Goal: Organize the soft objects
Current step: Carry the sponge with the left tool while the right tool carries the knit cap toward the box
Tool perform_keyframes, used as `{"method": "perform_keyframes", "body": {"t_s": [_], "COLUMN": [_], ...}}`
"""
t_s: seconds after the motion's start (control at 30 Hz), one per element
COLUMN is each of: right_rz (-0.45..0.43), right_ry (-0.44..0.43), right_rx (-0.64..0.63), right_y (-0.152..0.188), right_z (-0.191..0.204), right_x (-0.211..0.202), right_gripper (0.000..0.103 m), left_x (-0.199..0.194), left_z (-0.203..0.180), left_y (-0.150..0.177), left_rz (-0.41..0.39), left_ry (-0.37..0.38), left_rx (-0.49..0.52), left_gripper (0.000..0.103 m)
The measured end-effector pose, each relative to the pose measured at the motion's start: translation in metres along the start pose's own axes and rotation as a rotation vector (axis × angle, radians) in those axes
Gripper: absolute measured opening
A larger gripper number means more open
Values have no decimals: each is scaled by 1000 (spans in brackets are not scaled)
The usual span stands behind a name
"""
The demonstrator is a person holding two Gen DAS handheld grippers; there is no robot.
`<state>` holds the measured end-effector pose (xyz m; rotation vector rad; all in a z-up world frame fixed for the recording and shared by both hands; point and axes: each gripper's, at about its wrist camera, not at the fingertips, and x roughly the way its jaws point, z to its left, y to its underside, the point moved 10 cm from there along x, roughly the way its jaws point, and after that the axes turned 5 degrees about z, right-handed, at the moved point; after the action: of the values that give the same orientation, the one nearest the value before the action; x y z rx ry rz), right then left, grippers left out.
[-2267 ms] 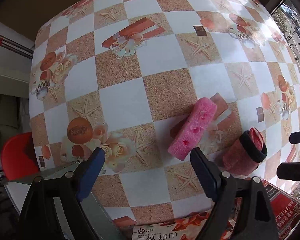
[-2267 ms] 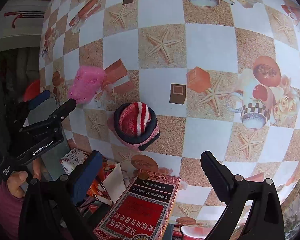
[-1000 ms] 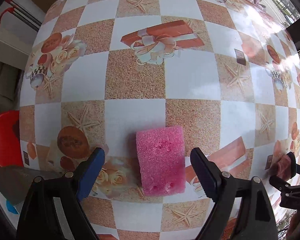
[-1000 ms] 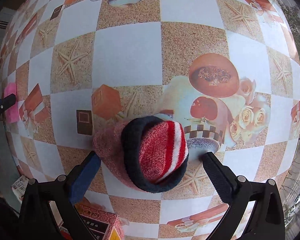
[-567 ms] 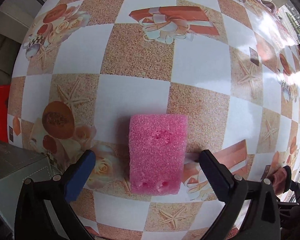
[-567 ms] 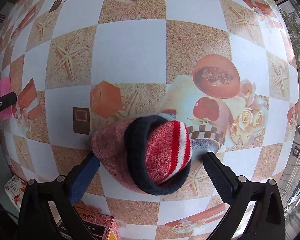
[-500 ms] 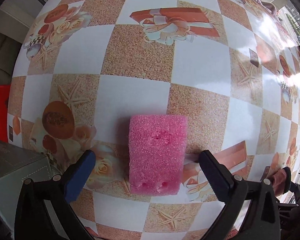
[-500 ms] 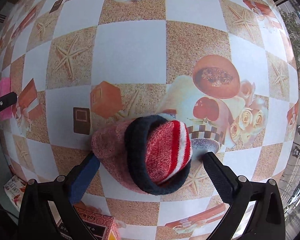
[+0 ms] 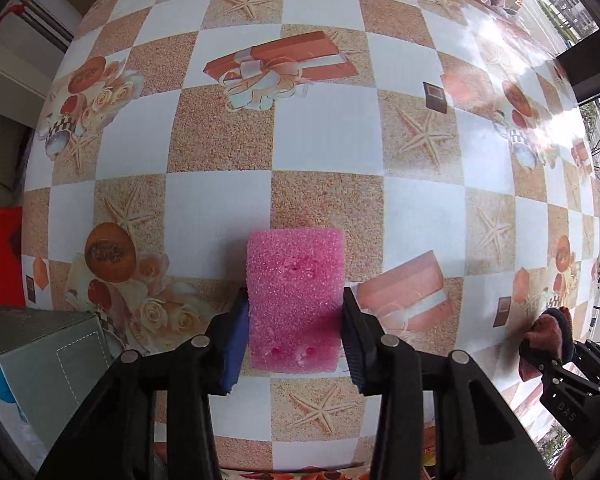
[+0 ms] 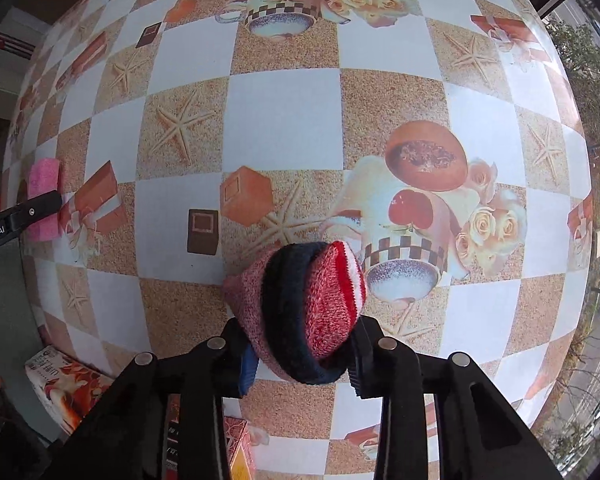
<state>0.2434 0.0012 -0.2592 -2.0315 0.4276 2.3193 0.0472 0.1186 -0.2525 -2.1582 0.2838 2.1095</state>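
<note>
The left tongs (image 9: 295, 332) are clenching a pink sponge (image 9: 296, 300), both pads pressing flat against its long sides. The sponge is lying on the table (image 9: 320, 152), its far half projecting forward beyond the pads. A grey box (image 9: 48, 360) is sitting to the left of these tongs, at the table's near edge.

The right tongs (image 10: 300, 354) are gripping a rolled sock (image 10: 304, 308), red and white knit ringed by a dark cuff. The roll is bulging forward from between the pads, over the table's checked cloth. A printed packet (image 10: 64, 388) is lying left of and behind these tongs. The left tongs and sponge are showing far off to the left.
</note>
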Motion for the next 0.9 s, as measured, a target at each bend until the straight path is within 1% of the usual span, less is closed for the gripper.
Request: {"method": "perform_keyframes", "body": {"t_s": [0.13, 0.3, 0.47, 0.57, 0.7, 0.77, 0.9], "right_rz": [-47, -110, -164, -204, -243, -251, -242], "right_ry": [-49, -96, -121, -131, -145, -148, -172], "right_rx": [38, 67, 90, 93, 81, 69, 42], "right_y": [11, 32, 57, 63, 84, 97, 120], "right_z": [-5, -9, 0, 16, 41, 57, 92], "right_x": [-26, -65, -107, -129, -153, -163, -166], "right_gripper": [37, 37, 37, 37, 37, 37, 37], "left_x": [-30, -61, -88, -97, -117, -126, -139], "left_z": [-3, 0, 5, 6, 14, 19, 31], "left_y": [19, 57, 95, 111, 134, 144, 163], "left_rz": [-56, -91, -111, -123, -160, -170, -189], "left_ry": [6, 10, 3, -2, 6, 12, 23], "left_rx": [70, 143, 212, 244, 273, 279, 283], "left_gripper": [46, 46, 46, 46, 46, 46, 46]}}
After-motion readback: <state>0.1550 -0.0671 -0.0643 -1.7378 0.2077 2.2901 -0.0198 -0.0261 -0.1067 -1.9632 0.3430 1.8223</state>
